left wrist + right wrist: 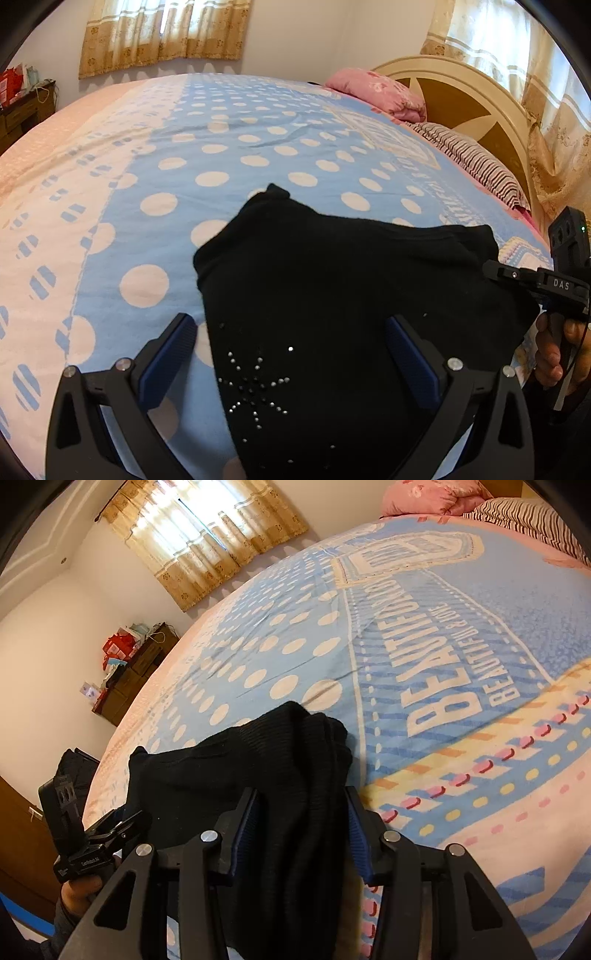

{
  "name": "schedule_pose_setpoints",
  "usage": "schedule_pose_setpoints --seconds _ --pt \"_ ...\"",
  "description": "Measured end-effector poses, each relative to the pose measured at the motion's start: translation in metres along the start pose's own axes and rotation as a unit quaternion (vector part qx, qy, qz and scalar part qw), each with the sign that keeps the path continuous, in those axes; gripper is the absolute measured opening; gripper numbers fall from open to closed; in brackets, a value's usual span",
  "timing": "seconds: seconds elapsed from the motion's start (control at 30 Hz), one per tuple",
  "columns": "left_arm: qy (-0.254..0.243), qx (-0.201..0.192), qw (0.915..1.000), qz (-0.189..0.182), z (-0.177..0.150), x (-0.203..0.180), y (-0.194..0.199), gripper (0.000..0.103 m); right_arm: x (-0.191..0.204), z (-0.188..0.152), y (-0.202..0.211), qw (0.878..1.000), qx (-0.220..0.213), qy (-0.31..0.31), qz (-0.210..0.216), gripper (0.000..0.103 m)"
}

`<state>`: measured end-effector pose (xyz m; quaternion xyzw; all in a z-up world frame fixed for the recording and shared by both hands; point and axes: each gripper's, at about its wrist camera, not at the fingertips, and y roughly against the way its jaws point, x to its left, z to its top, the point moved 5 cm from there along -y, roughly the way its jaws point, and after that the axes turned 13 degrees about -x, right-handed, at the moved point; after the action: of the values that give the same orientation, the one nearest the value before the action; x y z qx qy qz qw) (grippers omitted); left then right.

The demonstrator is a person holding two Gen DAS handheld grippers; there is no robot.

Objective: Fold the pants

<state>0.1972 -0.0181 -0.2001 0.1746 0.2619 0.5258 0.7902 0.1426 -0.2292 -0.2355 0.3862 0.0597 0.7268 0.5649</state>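
While black pants (332,295) lie on the polka-dot bedsheet (221,147) by curtained windows (162,33), left gripper (291,343) gapes wide, gripping nothing; right gripper (301,823) straddles bunched pants, contact unclear.

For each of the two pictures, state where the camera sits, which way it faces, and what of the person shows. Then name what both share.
Left wrist: on the left gripper, facing down over black pants toward the headboard; a hand shows.
Right wrist: on the right gripper, facing along the pants toward a dresser; a hand shows.
Shared: pants, bedspread, curtains.
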Motion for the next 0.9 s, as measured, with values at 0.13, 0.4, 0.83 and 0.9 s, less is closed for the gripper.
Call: schedule_pose_setpoints --seconds 0.13,0.4,0.83,0.9 --pt "-0.002 0.002 1.0000 -0.008 0.000 0.001 0.002 0.100 0.004 -0.001 0.003 1.000 -0.003 0.000 0.007 0.036" --pt "0.006 -0.003 0.9992 -0.040 -0.001 0.000 0.010 0.074 0.010 0.000 0.007 1.000 -0.011 0.010 -0.001 0.034" --pt "0.059 -0.034 0.9951 -0.071 0.014 0.011 0.037 0.011 0.069 0.025 0.027 0.997 -0.021 0.065 0.044 0.027" --pt "0.064 -0.041 0.9945 -0.072 0.019 0.017 0.044 0.011 0.079 0.030 0.022 0.996 -0.020 0.073 0.049 0.026"
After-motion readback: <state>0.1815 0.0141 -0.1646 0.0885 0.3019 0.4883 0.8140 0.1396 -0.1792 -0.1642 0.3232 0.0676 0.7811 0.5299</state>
